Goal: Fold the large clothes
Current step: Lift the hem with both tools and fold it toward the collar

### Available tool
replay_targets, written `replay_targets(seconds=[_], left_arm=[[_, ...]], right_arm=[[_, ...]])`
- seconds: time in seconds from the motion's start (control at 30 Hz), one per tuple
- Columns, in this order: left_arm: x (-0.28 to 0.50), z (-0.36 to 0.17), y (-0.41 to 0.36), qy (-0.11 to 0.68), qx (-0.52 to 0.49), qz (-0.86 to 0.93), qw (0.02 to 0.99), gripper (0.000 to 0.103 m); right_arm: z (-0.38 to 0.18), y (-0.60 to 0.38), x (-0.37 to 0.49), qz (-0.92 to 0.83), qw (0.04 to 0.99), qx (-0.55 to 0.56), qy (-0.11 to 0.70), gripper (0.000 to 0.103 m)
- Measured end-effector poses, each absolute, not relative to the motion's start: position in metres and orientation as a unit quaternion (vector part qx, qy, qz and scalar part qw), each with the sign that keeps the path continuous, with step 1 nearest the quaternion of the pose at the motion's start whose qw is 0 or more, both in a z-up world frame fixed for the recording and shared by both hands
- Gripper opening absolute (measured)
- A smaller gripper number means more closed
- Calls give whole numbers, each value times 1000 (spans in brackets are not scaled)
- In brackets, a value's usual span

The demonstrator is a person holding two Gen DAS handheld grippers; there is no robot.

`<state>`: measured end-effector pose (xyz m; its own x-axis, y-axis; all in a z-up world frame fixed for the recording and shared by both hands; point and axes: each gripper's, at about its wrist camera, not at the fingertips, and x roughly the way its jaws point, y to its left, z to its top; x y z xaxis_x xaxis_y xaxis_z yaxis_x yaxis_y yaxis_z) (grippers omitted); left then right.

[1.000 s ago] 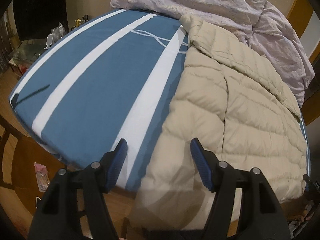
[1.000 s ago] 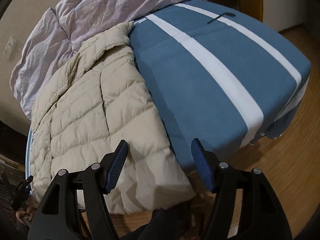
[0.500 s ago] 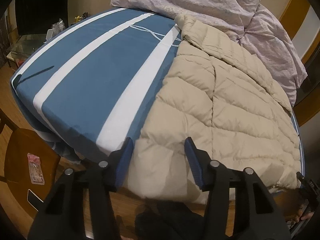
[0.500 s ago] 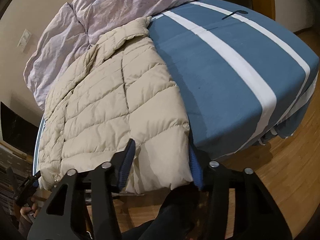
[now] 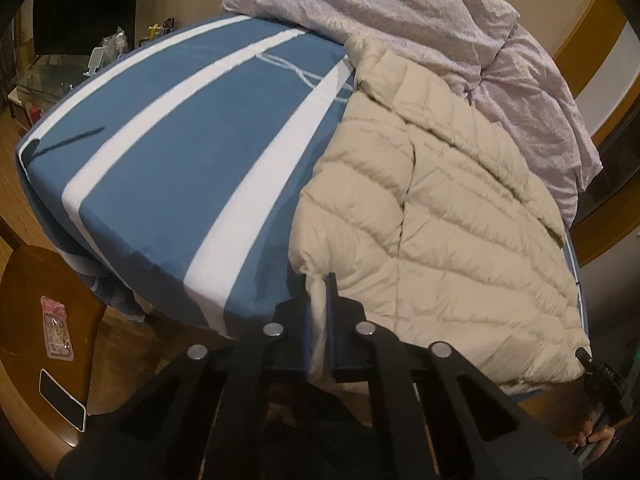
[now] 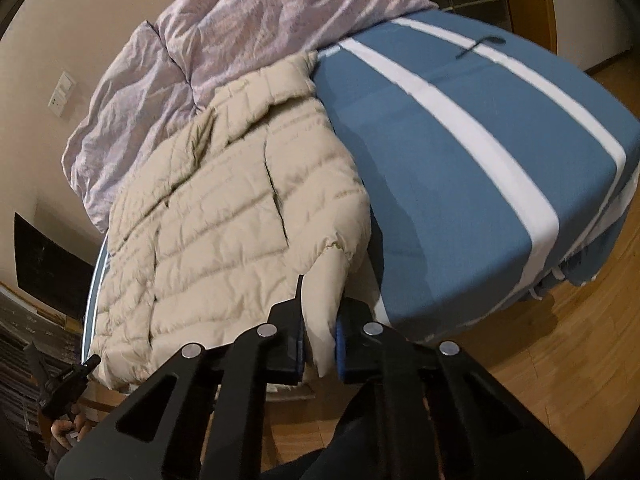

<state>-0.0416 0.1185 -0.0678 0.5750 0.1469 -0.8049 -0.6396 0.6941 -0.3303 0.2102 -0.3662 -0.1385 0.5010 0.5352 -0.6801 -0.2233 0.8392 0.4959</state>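
Blue bedding with broad white stripes point(image 5: 192, 148) covers the mattress that fills both views, wood floor point(image 6: 560, 360) showing beyond its near edge. From the left wrist view, the left gripper point(image 5: 318, 296) has its blue-padded jaws pressed together on a thin fold of cream fabric at the near corner of the puffer jacket point(image 5: 440, 208), right at the hem where the quilting gives way to smooth lining. From the right wrist view, the right gripper point(image 6: 320, 320) likewise pinches the jacket point(image 6: 224, 208), its jaws a little further apart around a thicker flap of the same pale lining hanging off the bed's edge. The jacket is beige, quilted in slanting puffed rows, lying flat on the mattress with a dark seam or zip line running down its middle and its collar end pointing toward the far side of the bed. It lies beside the striped area and its far end touches a rumpled lilac duvet point(image 5: 420, 12) heaped at the head of the bed. Both grippers point forward and slightly downward over the near edge of the bed, black frames low in each view. Off to the left, a wooden chair seat point(image 5: 44, 320) carries a pink packet point(image 5: 58, 330) and a phone point(image 5: 62, 400). A dark hanger point(image 6: 480, 46) lies on the far stripes.
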Motion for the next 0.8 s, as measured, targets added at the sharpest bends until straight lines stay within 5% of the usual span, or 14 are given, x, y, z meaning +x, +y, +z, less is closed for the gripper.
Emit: replay_targets(seconds=[0.8], left_arm=[[78, 14, 189, 323, -289, 258, 863, 3]], right_arm=[[-69, -324, 328, 231, 873, 200, 380, 10]])
